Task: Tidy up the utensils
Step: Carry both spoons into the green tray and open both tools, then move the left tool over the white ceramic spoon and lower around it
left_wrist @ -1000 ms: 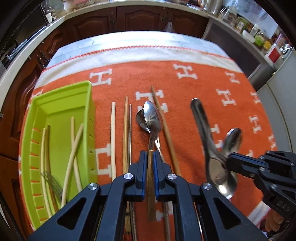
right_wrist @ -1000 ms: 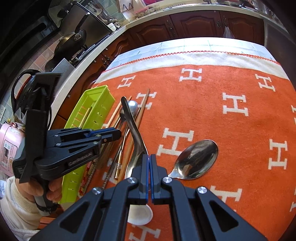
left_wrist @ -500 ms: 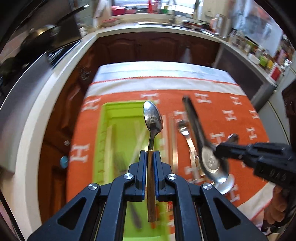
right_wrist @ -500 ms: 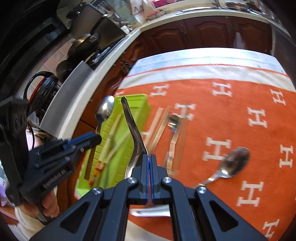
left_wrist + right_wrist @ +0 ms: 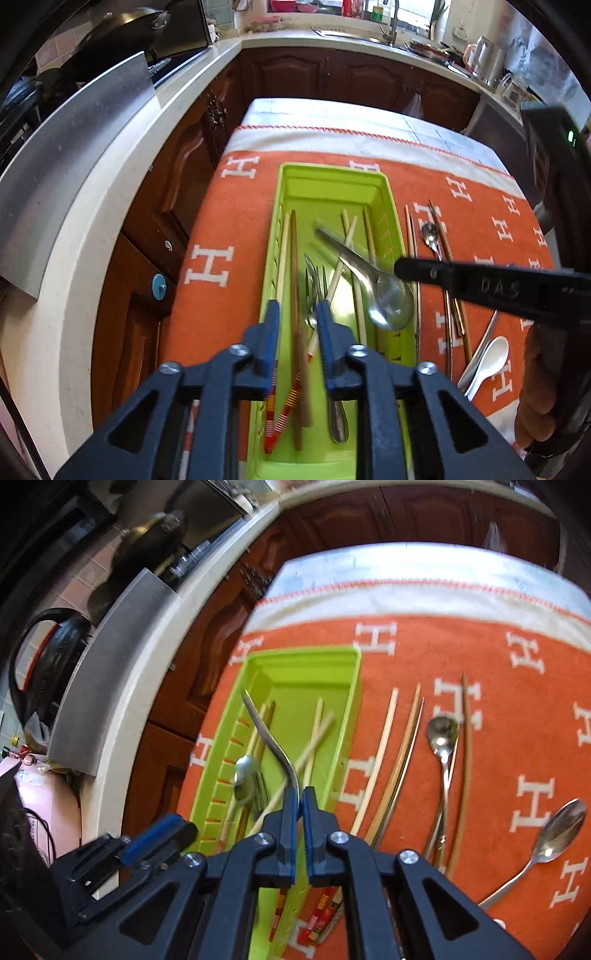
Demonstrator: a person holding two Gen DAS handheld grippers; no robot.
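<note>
Inside green tray, chopsticks, fork, spoon

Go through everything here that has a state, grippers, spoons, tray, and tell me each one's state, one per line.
Left gripper: jaws open, empty, above the tray.
Right gripper: jaws shut on the large metal spoon.
Large metal spoon: held in the air over the tray, not yet released.
Green tray: holds chopsticks, a fork and a spoon.
White spoon: lying on the orange cloth, outside the tray.
</note>
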